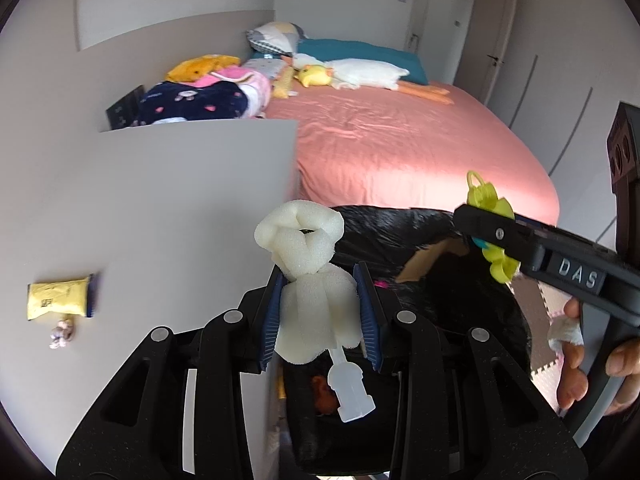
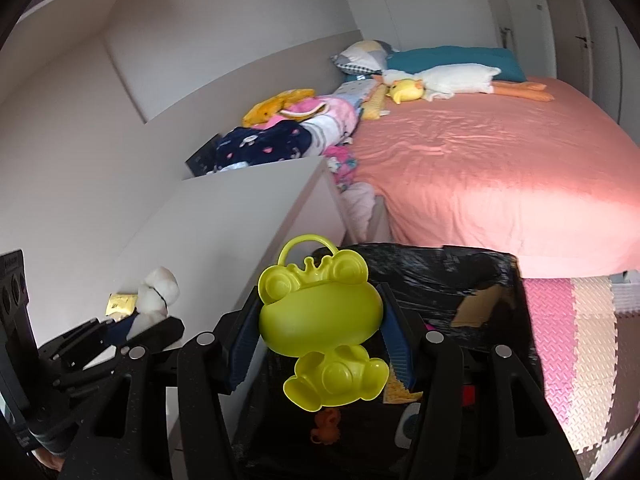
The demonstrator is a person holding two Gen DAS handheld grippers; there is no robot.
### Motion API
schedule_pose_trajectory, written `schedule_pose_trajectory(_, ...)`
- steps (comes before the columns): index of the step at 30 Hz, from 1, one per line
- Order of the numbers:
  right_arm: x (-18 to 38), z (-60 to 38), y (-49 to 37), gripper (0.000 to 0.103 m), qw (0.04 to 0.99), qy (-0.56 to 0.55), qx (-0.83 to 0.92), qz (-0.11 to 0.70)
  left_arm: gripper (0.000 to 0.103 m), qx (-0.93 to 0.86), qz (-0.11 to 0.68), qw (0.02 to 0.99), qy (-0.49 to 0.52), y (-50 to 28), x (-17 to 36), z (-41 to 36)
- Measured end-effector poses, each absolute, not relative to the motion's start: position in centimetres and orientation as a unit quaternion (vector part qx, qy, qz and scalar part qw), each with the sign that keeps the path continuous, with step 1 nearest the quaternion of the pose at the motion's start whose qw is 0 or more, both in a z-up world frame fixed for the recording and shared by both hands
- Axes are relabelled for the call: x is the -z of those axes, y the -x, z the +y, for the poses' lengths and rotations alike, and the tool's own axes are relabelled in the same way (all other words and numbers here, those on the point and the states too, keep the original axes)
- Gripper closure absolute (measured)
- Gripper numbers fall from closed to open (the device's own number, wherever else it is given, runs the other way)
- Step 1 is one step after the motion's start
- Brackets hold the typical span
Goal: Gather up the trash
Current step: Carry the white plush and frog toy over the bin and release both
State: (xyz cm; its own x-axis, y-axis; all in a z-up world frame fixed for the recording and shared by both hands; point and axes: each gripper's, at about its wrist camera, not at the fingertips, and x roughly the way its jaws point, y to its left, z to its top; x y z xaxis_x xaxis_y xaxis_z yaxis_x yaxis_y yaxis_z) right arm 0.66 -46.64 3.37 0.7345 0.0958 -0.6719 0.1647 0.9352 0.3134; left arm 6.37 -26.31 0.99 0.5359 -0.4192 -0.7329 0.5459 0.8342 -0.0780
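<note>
My left gripper [image 1: 320,276] is shut on a crumpled piece of white foam [image 1: 316,312] with a clear plastic piece [image 1: 350,390] hanging under it, held over the black-lined trash bin [image 1: 404,240]. My right gripper [image 2: 320,304] is shut on a yellow-green plastic frog toy [image 2: 320,320], also above the trash bin [image 2: 440,276]. In the left wrist view the right gripper [image 1: 476,220] comes in from the right with the frog toy [image 1: 490,200] between its fingers. The right wrist view shows the left gripper [image 2: 132,320] low at the left with the foam [image 2: 158,290].
A white cabinet top [image 1: 160,208] to the left holds a yellow packet [image 1: 60,296] and a small crumpled scrap [image 1: 62,334]. A bed with a pink sheet [image 1: 400,148] stands behind the bin, with plush toys and clothes. Foam floor mats [image 2: 580,340] lie to the right. Cardboard and an orange item lie inside the bin.
</note>
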Motion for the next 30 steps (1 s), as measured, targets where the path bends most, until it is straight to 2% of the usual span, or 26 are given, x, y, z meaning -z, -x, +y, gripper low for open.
schedule_pose_trajectory(6,-3.3,-48.5,0.1,0.046,0.910,-0.186,0.039,0.367,0.067,0.311,0.406,0.855,-0.091,-5.7,-0.1,-28.7)
schedule_pose_trajectory(7,-3.3,-48.9,0.2,0.044,0.909,-0.187,0.043,0.369,0.055,0.319,0.409,0.850,-0.096,-5.6,0.1,-29.1)
schedule_pose_trajectory(8,-3.3,-49.2,0.4,0.033,0.909,-0.185,0.050,0.369,0.030,0.325,0.413,0.844,-0.104,-5.4,0.3,-29.5)
schedule_pose_trajectory(10,-3.6,-50.0,1.2,0.017,0.913,-0.185,0.085,0.354,0.006,0.321,0.406,0.847,-0.123,-4.8,0.4,-30.2)
schedule_pose_trajectory(18,-3.6,-52.2,2.5,0.016,0.911,-0.207,0.124,0.334,0.006,0.312,0.391,0.855,-0.137,-4.5,0.0,-29.9)
schedule_pose_trajectory(30,-3.1,-50.0,1.1,0.016,0.911,-0.192,0.101,0.351,0.006,0.295,0.393,0.861,-0.129,-4.6,0.1,-28.3)
